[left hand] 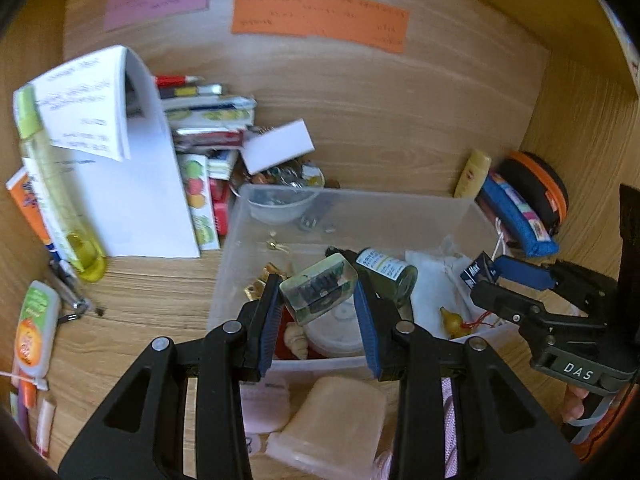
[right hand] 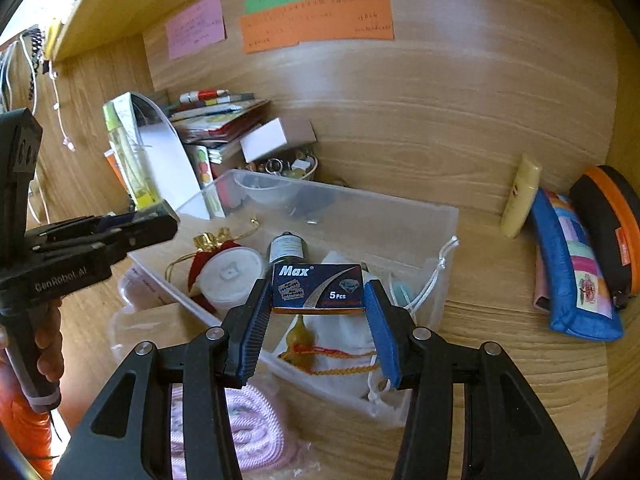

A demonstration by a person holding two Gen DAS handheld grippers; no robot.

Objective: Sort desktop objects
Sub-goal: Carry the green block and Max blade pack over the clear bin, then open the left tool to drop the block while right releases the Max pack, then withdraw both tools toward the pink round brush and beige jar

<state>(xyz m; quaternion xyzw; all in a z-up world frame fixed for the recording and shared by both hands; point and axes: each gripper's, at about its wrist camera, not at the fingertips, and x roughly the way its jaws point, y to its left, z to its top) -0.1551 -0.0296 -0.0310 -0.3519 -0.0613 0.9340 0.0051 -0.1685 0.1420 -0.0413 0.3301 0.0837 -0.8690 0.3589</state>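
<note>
My left gripper (left hand: 317,294) is shut on a clear resin block (left hand: 318,293) with a dark inclusion, held above a clear plastic bin (left hand: 356,202). My right gripper (right hand: 318,294) is shut on a dark blue "Max" razor blade box (right hand: 318,288), held above the same bin (right hand: 360,200). In the left wrist view the right gripper (left hand: 486,276) shows at the right with the box (left hand: 477,270). In the right wrist view the left gripper (right hand: 160,216) shows at the left. The bin holds a small dark bottle (right hand: 286,248), a white round lid (right hand: 230,272), a red pouch with gold ribbon (right hand: 204,256), a yellow gourd charm (right hand: 300,334) and white cloth.
A white notepad (left hand: 132,184), a green tube (left hand: 60,188) and stacked stationery (left hand: 208,120) stand at the back left. A blue pouch (right hand: 576,272), a black-orange case (right hand: 612,224) and a cream tube (right hand: 520,196) lie to the right. A pink cord (right hand: 240,428) and a beige block (left hand: 336,420) lie in front.
</note>
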